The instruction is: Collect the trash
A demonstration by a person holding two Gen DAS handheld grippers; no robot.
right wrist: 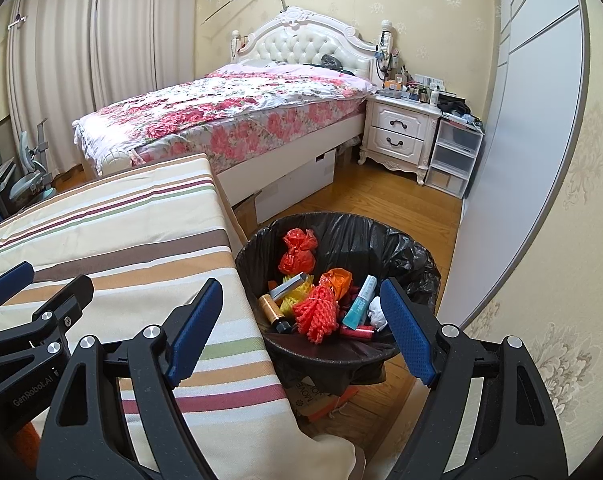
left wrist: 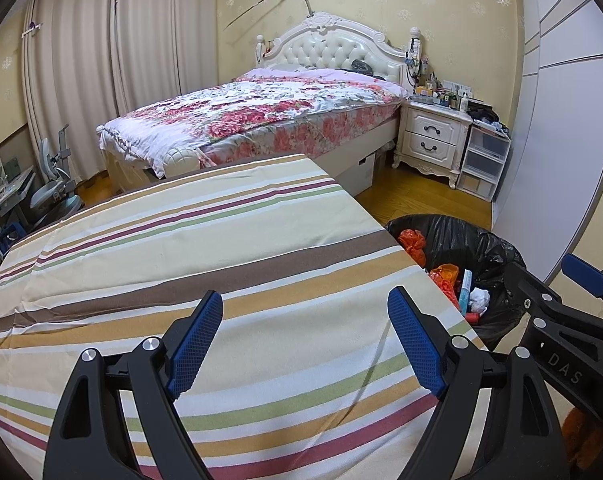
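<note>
A bin lined with a black bag (right wrist: 381,236) stands on the floor at the right edge of the striped table (right wrist: 113,240). Inside lie red plastic bags (right wrist: 297,252), an orange net (right wrist: 317,314), a blue tube (right wrist: 359,302), a brown bottle (right wrist: 273,312) and crumpled white paper (right wrist: 377,312). My right gripper (right wrist: 301,332) is open and empty above the bin's near rim. My left gripper (left wrist: 305,340) is open and empty over the striped tablecloth (left wrist: 181,260). The bin (left wrist: 481,248) also shows at the right of the left wrist view.
A bed with a floral cover (right wrist: 229,116) stands behind the table. A white nightstand (right wrist: 401,136) and a plastic drawer unit (right wrist: 453,160) stand to its right. A white wardrobe (right wrist: 521,160) runs along the right. A chair (left wrist: 55,188) and a desk stand far left.
</note>
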